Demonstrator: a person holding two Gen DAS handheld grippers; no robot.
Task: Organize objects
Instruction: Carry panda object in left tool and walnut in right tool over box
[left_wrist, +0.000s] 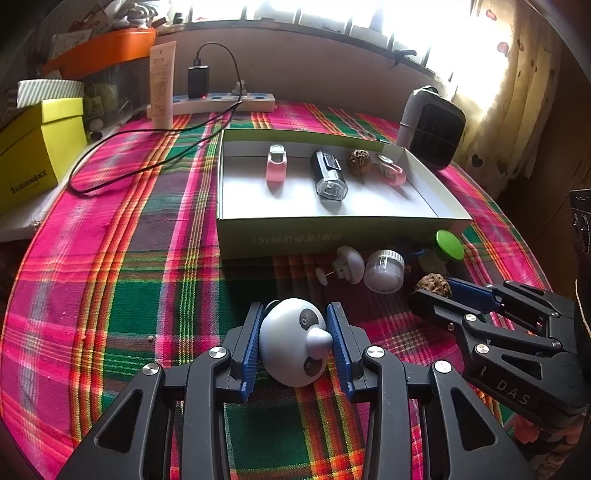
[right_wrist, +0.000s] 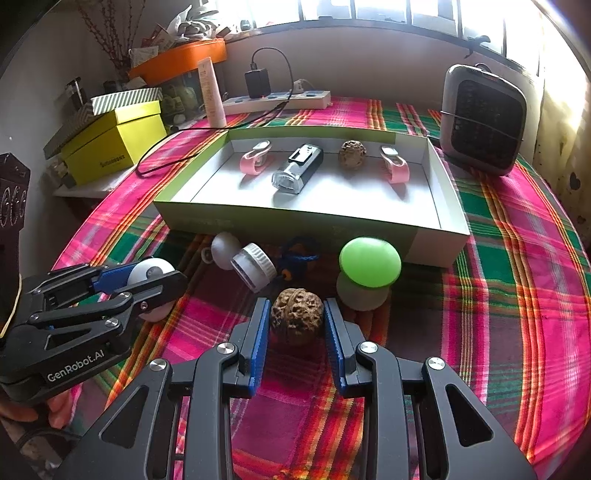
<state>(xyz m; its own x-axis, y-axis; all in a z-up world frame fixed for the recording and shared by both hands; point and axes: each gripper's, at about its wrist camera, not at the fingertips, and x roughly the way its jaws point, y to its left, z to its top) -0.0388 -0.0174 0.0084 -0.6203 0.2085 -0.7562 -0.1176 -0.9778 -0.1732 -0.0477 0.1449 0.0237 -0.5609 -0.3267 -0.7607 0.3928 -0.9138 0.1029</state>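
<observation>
Plaid cloth in pink, green and orange covers the surface (right_wrist: 517, 295) we work over. On it lies the shallow cardboard box (right_wrist: 436, 254), our landmark, open at the top. Inside the box, in a row along its far wall, we see a pink clip (right_wrist: 253, 160), a black and clear light (right_wrist: 295, 170), a walnut (right_wrist: 352, 154) and a second pink clip (right_wrist: 395, 168). Behind the box's right far corner stands a grey heater (right_wrist: 484, 122); behind its left far corner lies a white power strip (right_wrist: 277, 101) with a black charger plugged in.

Just in front of the box's near wall we find a green-capped mushroom toy (right_wrist: 367, 264), a white-lidded jar (right_wrist: 255, 269) lying on its side and a small white mushroom-shaped piece (right_wrist: 225, 245).

Nearer to us than these, our left gripper (left_wrist: 295, 343) has its fingers (left_wrist: 255, 343) closed against a white panda-faced ball (left_wrist: 291, 343). Our right gripper (right_wrist: 297, 321) holds a second walnut (right_wrist: 297, 315) between its fingers (right_wrist: 260, 332), which touch it on both sides.
</observation>
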